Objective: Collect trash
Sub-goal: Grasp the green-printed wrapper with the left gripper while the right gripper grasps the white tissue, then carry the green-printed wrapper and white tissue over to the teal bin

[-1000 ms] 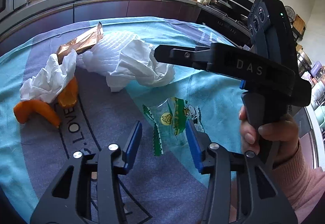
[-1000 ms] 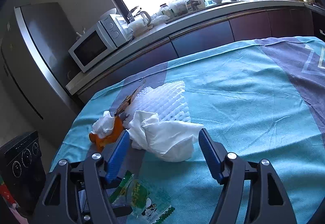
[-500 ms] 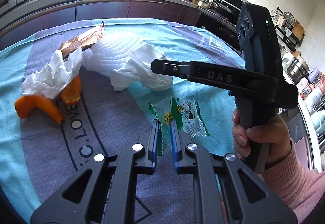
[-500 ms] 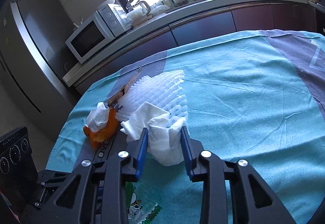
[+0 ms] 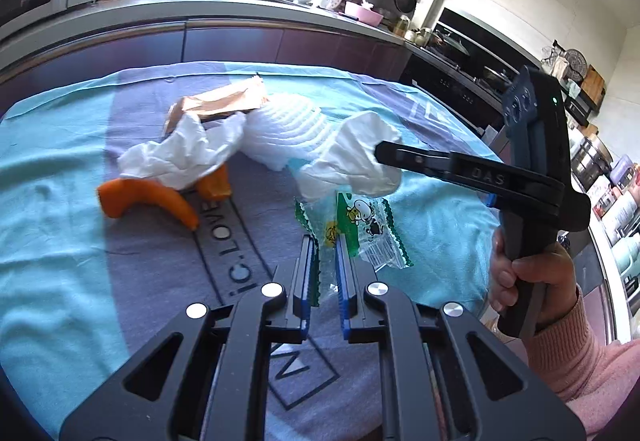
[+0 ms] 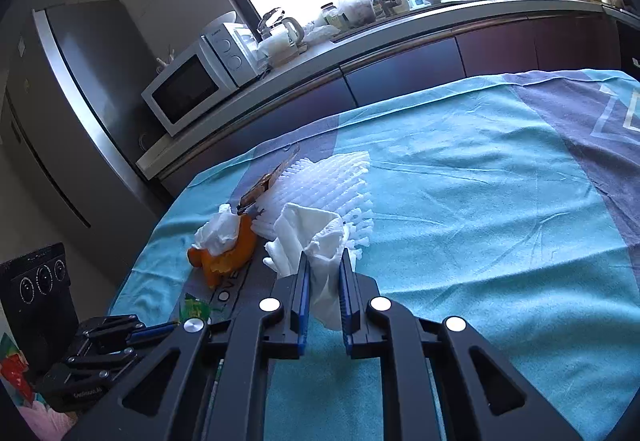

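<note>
My left gripper [image 5: 324, 241] is shut on a clear plastic wrapper with green print [image 5: 360, 225], which hangs from the pads just above the tablecloth. My right gripper [image 6: 323, 261] is shut on a crumpled white tissue [image 6: 312, 237]; the same tissue [image 5: 352, 161] shows lifted in the left wrist view, held by the right gripper [image 5: 384, 153]. On the cloth lie orange peel [image 5: 148, 201], a second white tissue [image 5: 180, 153], a white foam fruit net [image 5: 288, 125] and a brown foil wrapper [image 5: 220, 101].
The table carries a teal and grey cloth [image 6: 480, 201]. A kitchen counter [image 6: 360, 41] with a microwave [image 6: 192, 81] runs behind it. A fridge [image 6: 80, 101] stands at the left.
Both grippers closed from open: the left on the plastic wrapper, the right on the tissue. Both items have since been lifted slightly off the cloth.
</note>
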`<state>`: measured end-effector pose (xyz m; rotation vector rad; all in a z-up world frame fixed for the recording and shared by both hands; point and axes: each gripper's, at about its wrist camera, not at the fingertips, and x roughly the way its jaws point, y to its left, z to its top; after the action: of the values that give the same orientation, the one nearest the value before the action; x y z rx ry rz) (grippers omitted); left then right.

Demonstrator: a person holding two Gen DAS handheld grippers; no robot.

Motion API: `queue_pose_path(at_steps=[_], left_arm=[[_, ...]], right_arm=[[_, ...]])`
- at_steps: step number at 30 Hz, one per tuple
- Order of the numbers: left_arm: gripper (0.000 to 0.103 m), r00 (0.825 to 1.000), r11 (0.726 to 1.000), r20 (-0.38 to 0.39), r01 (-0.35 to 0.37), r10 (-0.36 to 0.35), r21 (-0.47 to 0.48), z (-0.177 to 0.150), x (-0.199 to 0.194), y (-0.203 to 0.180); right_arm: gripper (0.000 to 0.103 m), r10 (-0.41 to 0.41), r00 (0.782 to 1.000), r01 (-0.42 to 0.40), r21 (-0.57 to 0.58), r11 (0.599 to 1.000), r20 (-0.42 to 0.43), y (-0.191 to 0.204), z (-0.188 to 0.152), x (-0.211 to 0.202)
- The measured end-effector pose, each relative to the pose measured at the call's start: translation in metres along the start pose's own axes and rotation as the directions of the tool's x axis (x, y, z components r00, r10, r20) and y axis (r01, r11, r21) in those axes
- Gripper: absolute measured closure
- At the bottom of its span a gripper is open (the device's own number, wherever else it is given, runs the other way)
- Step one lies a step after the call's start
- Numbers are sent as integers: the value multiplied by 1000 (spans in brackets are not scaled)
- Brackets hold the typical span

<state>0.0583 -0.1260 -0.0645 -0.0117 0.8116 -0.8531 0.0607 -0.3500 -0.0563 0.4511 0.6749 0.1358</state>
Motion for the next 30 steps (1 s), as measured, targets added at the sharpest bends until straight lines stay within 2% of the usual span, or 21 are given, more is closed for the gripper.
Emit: queue_pose_path(at_steps=[7, 14, 21, 30], left_arm=[[92, 999, 999, 38, -34, 35, -41, -6, -27, 22], [92, 995, 994, 72, -66, 73, -89, -14, -50, 44], [92, 989, 986, 95, -102, 115, -135, -23, -76, 65], [92, 974, 971, 134, -159, 185, -181, -34, -110, 86]], right_arm=[[91, 38, 999, -37, -24, 999, 20, 14, -2, -12], [91, 114, 993, -113, -87, 990, 14, 50, -2, -14], [91, 189, 982, -189, -134, 973, -15, 84, -1, -2], [91, 248, 967, -255, -169, 952, -64, 124, -3, 22]])
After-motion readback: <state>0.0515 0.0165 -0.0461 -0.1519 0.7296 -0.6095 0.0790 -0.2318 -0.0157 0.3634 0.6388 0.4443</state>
